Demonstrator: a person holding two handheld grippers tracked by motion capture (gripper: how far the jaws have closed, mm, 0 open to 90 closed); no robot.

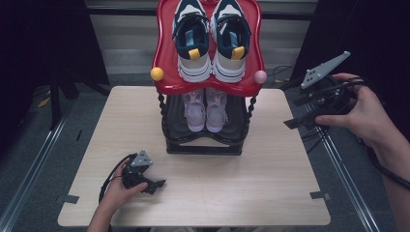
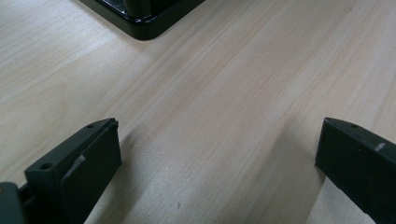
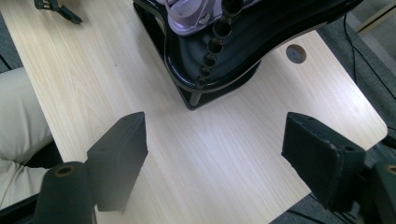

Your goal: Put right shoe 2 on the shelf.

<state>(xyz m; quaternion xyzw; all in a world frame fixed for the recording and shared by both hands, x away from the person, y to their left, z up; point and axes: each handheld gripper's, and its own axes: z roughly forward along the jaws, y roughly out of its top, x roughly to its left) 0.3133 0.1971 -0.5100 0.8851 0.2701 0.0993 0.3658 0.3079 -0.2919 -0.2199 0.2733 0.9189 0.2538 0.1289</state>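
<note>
A two-tier shoe rack stands at the back middle of the wooden table [image 1: 251,179]. Its red top shelf [image 1: 164,53] carries a pair of navy and white sneakers [image 1: 193,41]. A pair of pale pink sneakers [image 1: 205,108] sits on the black lower shelf [image 1: 179,130]. My left gripper [image 1: 155,185] rests on the table at the front left, jaws open and pointing right with bare wood between them [image 2: 218,126]. A hand holds my right gripper [image 1: 296,112] in the air off the table's right edge, open and empty [image 3: 215,119], looking down at the rack's corner [image 3: 196,88] and one pink sneaker [image 3: 187,18].
The rack's black base corner [image 2: 144,25] lies ahead of the left jaws. A yellow knob [image 1: 157,74] and a pink knob [image 1: 260,76] flank the red shelf. The table has a round hole [image 3: 296,53] near its far corner. A trousered leg [image 3: 18,121] is beside the table edge.
</note>
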